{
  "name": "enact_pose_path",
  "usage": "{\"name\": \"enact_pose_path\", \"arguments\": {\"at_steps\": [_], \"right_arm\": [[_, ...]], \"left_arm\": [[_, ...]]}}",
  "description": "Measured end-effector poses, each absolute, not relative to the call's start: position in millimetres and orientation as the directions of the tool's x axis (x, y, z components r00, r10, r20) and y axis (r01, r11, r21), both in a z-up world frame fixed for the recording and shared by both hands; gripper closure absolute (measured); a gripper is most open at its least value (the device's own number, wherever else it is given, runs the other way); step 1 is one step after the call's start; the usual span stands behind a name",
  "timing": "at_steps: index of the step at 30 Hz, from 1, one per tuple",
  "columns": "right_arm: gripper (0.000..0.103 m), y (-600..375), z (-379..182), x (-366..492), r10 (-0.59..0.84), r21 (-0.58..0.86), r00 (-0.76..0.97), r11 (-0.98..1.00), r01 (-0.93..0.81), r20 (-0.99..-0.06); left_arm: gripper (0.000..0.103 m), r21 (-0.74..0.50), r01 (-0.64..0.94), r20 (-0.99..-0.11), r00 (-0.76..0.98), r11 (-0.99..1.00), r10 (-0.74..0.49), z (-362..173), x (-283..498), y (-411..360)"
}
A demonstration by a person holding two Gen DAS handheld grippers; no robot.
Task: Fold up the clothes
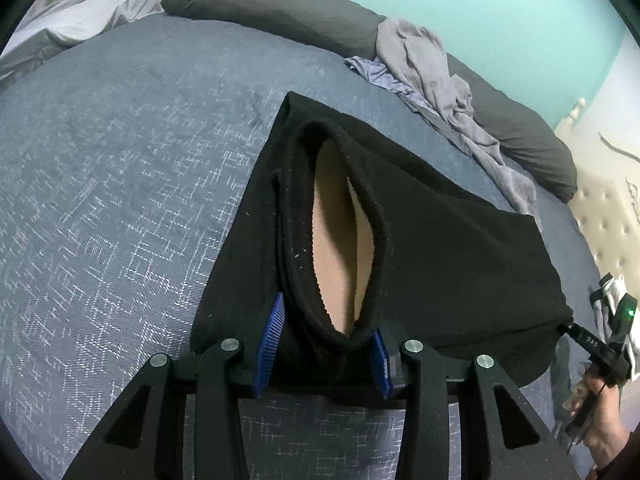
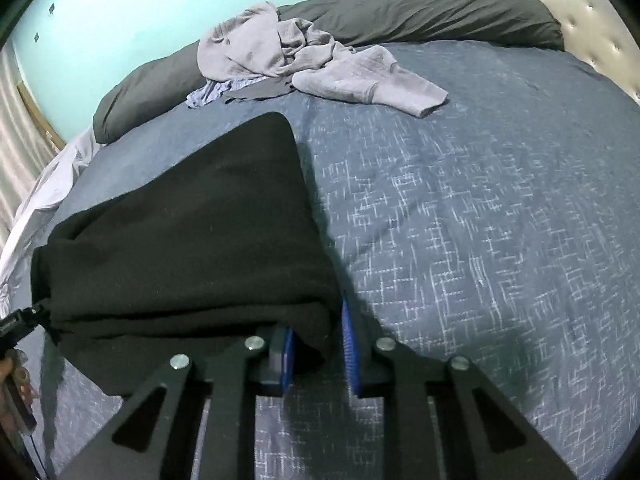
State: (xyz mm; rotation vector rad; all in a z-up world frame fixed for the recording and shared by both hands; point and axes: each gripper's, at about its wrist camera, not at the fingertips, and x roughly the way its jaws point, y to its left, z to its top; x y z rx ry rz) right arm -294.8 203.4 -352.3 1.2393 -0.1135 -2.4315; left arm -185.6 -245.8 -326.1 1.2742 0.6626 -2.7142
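Black garment is lying mid-bed; left gripper is pinching its thick folded hem, right gripper is pinching its other corner.

bedding and garments, counted:

- black garment: one, with a tan lining showing at its opening
- grey sweatshirt: one, crumpled, by the pillows
- blue-lilac cloth: one piece, partly under the sweatshirt (what kind of garment it is cannot be told)
- dark thin cloth: one, flat beside it
- dark grey pillows: two, end to end along the wall
- blue patterned bedspread: one
- pale sheet: one, bunched at the bed's edge
- tufted headboard: one
- left gripper: one, two blue pads
- right gripper: one, two blue pads
- hand: one in view
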Motion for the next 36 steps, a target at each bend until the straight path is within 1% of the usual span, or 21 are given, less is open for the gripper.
{"name": "enact_pose_path", "arguments": {"at_steps": [4,5,6,9,13,15,17,20,22,26,29,32,36], "right_arm": [[0.083,209,-347,-292,-0.402,0.267,-0.49,-0.908,0.323,-0.773],[0.078,212,-344,-290,-0.403,0.274,-0.484,-0.908,0.318,-0.777],[0.076,216,-341,-287,-0.405,0.281,-0.477,-0.908,0.312,-0.78],[0.074,229,-327,-280,-0.418,0.307,-0.486,-0.905,0.294,-0.768],[0.074,233,-299,-277,-0.447,0.331,-0.54,-0.894,0.301,-0.713],[0.074,225,-290,-282,-0.474,0.346,-0.542,-0.879,0.327,-0.694],[0.074,210,-290,-288,-0.488,0.343,-0.529,-0.87,0.353,-0.694],[0.074,187,-300,-297,-0.491,0.325,-0.495,-0.864,0.385,-0.717],[0.074,176,-311,-303,-0.485,0.319,-0.467,-0.863,0.391,-0.739],[0.074,172,-330,-303,-0.467,0.306,-0.445,-0.87,0.388,-0.764],[0.074,172,-340,-297,-0.458,0.291,-0.431,-0.869,0.399,-0.777],[0.074,170,-344,-290,-0.445,0.26,-0.426,-0.867,0.424,-0.788],[0.074,172,-344,-290,-0.446,0.27,-0.411,-0.867,0.419,-0.795]], "left_arm": [[0.06,-0.359,0.25,-0.746,-0.656,-0.899,0.116,-325,-186,-247],[0.06,-0.36,0.252,-0.745,-0.657,-0.898,0.114,-324,-186,-247],[0.06,-0.362,0.255,-0.742,-0.661,-0.897,0.112,-322,-185,-247],[0.061,-0.351,0.267,-0.722,-0.688,-0.898,0.078,-307,-179,-248],[0.061,-0.316,0.3,-0.653,-0.757,-0.9,-0.023,-272,-164,-250],[0.061,-0.333,0.291,-0.617,-0.787,-0.897,-0.027,-260,-160,-251],[0.061,-0.348,0.244,-0.601,-0.799,-0.905,0.016,-255,-163,-245],[0.061,-0.331,0.18,-0.631,-0.772,-0.926,0.075,-264,-177,-229],[0.061,-0.299,0.165,-0.68,-0.728,-0.94,0.088,-280,-189,-219],[0.061,-0.314,0.21,-0.75,-0.653,-0.926,0.106,-311,-195,-224],[0.065,-0.338,0.219,-0.759,-0.639,-0.915,0.127,-320,-193,-229],[0.065,-0.314,0.219,-0.766,-0.634,-0.924,0.11,-321,-191,-225],[0.065,-0.311,0.221,-0.766,-0.634,-0.924,0.106,-321,-190,-227]]}}
